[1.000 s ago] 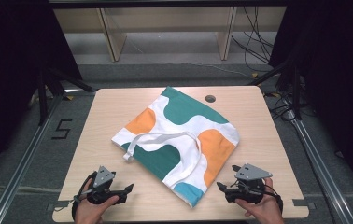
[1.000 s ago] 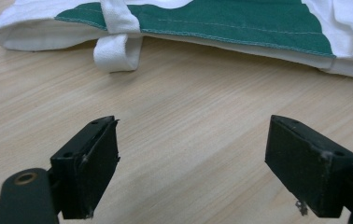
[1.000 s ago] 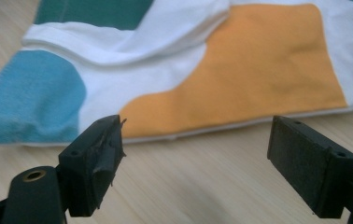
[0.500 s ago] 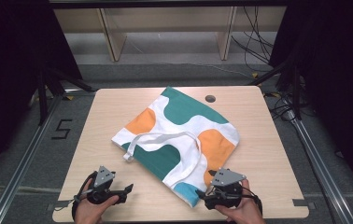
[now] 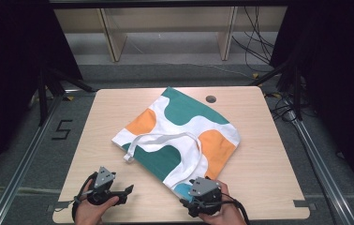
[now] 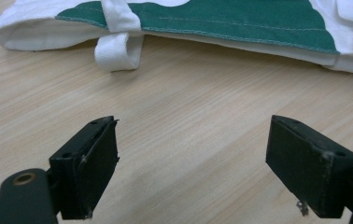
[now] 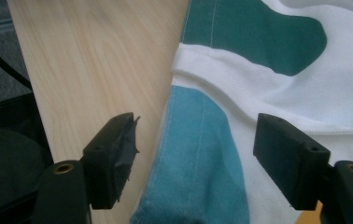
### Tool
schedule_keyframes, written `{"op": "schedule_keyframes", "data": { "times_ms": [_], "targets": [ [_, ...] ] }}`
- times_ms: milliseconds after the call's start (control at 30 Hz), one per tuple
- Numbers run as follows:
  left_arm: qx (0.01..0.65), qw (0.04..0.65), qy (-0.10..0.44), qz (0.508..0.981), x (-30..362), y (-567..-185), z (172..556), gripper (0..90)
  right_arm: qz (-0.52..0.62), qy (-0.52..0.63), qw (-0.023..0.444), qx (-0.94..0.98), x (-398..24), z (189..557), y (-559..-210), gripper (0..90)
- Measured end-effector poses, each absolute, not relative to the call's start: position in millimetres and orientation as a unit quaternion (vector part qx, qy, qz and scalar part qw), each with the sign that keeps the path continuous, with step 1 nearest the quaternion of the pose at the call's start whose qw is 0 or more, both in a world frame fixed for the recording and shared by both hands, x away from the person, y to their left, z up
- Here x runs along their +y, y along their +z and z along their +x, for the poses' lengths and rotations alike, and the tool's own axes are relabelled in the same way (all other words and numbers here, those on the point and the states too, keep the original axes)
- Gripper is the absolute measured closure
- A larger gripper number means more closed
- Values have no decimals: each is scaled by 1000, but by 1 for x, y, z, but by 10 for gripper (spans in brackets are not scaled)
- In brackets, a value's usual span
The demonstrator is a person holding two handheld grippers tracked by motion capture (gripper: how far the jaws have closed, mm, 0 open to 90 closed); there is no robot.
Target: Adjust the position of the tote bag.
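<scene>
On the pale wooden table [image 5: 119, 108] lies a tote bag [image 5: 180, 136], flat and turned cornerwise, printed in green, orange, white and a patch of blue, its white handles [image 5: 165, 139] spread across the cloth. At the near edge, the right gripper [image 5: 195, 207] sits over the bag's blue corner [image 7: 198, 158]; its jaws have just been closing a little yet stand apart, the cloth between them and neither pad pressing on it, as the right gripper view shows. The left gripper [image 5: 127, 190] rests on bare wood just short of the bag's near left edge, jaws wide apart around nothing, with a small handle loop [image 6: 116, 53] ahead of it. My worry is the corner grip: if the jaws shut from where they are, they may pinch only the top layer, or only the hem, and the bag would gape or slip free when lifted. A pull with one gripper alone could also drag the whole bag across the smooth wood toward the table's near edge, bunching the handles beneath it.
</scene>
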State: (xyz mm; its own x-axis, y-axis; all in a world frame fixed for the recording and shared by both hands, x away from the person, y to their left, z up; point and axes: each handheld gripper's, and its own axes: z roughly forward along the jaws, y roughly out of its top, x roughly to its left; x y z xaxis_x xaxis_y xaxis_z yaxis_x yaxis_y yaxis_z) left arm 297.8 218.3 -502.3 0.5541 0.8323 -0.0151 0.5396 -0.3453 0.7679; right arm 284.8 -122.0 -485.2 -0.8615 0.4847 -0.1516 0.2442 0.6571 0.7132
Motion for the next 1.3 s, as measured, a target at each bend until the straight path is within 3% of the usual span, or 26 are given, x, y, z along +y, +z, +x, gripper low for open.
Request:
{"op": "schedule_keyframes", "data": {
  "times_ms": [67,200,300,433,633,900,1300],
  "targets": [
    [427,377,196,798,217,-502,298,160,207,343,177,899,-117,285,-489,403],
    [427,373,194,801,218,-502,297,160,209,335,183,900,-118,286,-490,454],
    [420,370,198,805,219,-500,297,161,205,336,187,900,-120,282,-488,539],
    [423,377,201,799,219,-501,297,162,192,328,215,900,-127,277,-485,590],
    [423,379,202,798,218,-502,297,162,206,334,198,898,-140,278,-483,614],
    [417,370,201,806,220,-500,297,163,198,321,188,907,-155,277,-481,744],
    [424,375,203,799,219,-500,296,167,213,312,214,901,-212,278,-478,821]
  ]
}}
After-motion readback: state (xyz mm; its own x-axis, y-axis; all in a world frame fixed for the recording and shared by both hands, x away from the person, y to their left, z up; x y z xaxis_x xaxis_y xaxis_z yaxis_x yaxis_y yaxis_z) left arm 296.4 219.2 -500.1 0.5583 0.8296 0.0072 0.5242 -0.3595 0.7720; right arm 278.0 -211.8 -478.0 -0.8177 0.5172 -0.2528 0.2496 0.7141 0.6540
